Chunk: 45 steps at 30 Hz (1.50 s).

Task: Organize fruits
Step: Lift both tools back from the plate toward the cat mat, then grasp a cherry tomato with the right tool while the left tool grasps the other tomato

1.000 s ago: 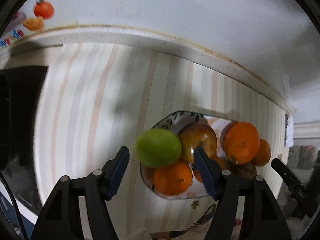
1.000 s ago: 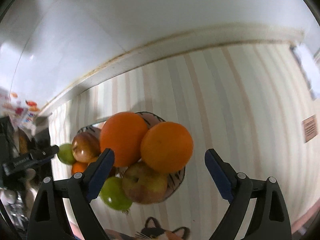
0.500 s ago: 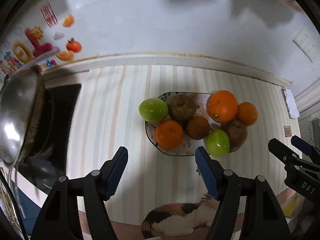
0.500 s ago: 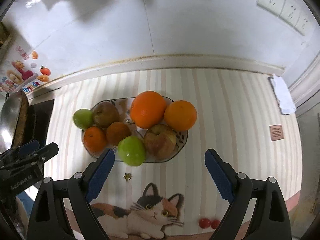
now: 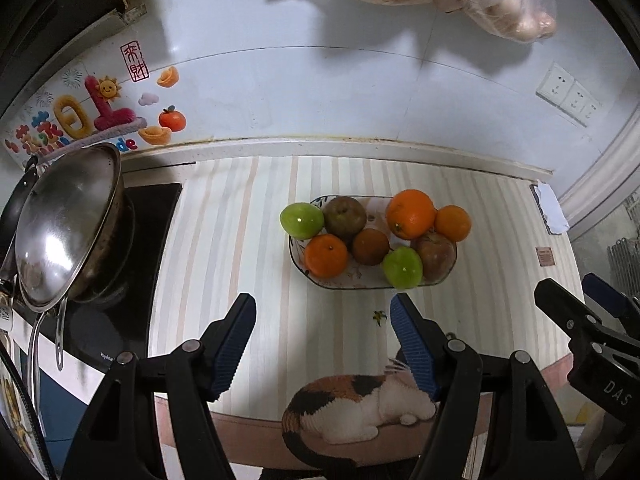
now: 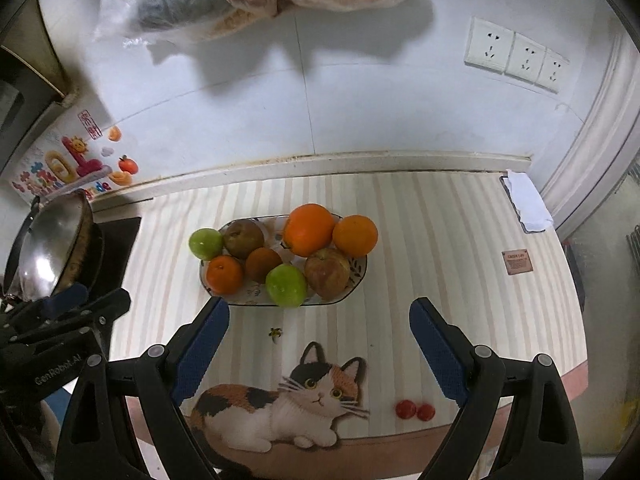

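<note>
Hovering above the near edge of the desk [image 6: 460,240], both grippers sit released and hold nothing; left gripper [image 5: 322,342] jaws spread wide, blue pads facing each other; right gripper [image 6: 318,350] likewise spread. Fruit plate [image 6: 358,276], oval with a leaf pattern, lies on the striped mat [image 6: 420,216] toward the desk's back-middle, well apart from both grippers; all fruit rests on or against it. Contents seen from the right wrist: large orange [image 6: 309,230] at the back, touching a smaller orange [image 6: 355,235] on its right; reddish apple [image 6: 327,273] just in front of those two; green apple [image 6: 286,285] at the plate's front rim, touching the reddish apple; dark brown fruit [image 6: 263,265] in the centre; small orange [image 6: 225,274] at the front-left; brown pear-like fruit [image 6: 243,238] at the back-left; second green apple [image 6: 205,243] overhanging the plate's left rim. Cat print [image 6: 288,404] on the mat's near edge. Steel wok [image 5: 68,224] stands tilted on the black cooktop [image 5: 156,208] at the desk's left end. White cloth [image 6: 527,202] at the back-right corner.
</note>
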Tool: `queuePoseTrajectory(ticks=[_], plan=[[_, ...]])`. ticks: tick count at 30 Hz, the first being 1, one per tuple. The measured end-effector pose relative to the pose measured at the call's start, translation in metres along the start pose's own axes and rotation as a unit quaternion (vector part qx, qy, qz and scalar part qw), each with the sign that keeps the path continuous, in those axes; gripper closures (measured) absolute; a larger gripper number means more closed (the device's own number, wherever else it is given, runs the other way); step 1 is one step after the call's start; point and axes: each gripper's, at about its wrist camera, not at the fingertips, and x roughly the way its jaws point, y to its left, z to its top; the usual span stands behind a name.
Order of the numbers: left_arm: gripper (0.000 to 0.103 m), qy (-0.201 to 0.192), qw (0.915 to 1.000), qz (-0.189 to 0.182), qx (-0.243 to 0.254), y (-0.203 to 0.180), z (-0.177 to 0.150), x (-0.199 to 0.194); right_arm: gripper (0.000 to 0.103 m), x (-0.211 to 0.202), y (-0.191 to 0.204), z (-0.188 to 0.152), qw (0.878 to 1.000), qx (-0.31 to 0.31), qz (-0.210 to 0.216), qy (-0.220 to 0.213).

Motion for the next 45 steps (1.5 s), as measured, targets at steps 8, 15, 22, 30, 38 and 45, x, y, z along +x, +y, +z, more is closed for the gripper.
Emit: queuePoseTrajectory(ticks=[8,15,22,30,38,45], plan=[[0.013,0.016,0.9998,-0.004,0.013,-0.013,-0.009,0.006,0.009,-0.004,-0.019,-0.019,0.998,0.053,0.044,0.016],[0.013,0.052,0.9961,-0.011,0.070,-0.069,-0.019,0.047,0.009,0.032,-0.099,-0.053,0.988,0.139,0.027,0.068],[0.013,0.125,0.9830,-0.020,0.133,-0.140,-0.046,0.113,0.028,0.097,-0.179,-0.125,0.967,0.207,0.001,0.148],[0.013,0.209,0.9631,-0.022,0.168,-0.179,-0.080,0.168,0.056,0.153,-0.213,-0.192,0.944,0.260,0.051,0.198],[0.013,0.229,0.9586,-0.028,0.167,-0.193,-0.091,0.178,0.075,0.164,-0.206,-0.196,0.951,0.244,0.076,0.176],[0.013,0.237,0.9569,-0.052,0.160,-0.222,-0.093,0.179,0.076,0.155,-0.205,-0.186,0.965,0.205,0.047,0.155]])
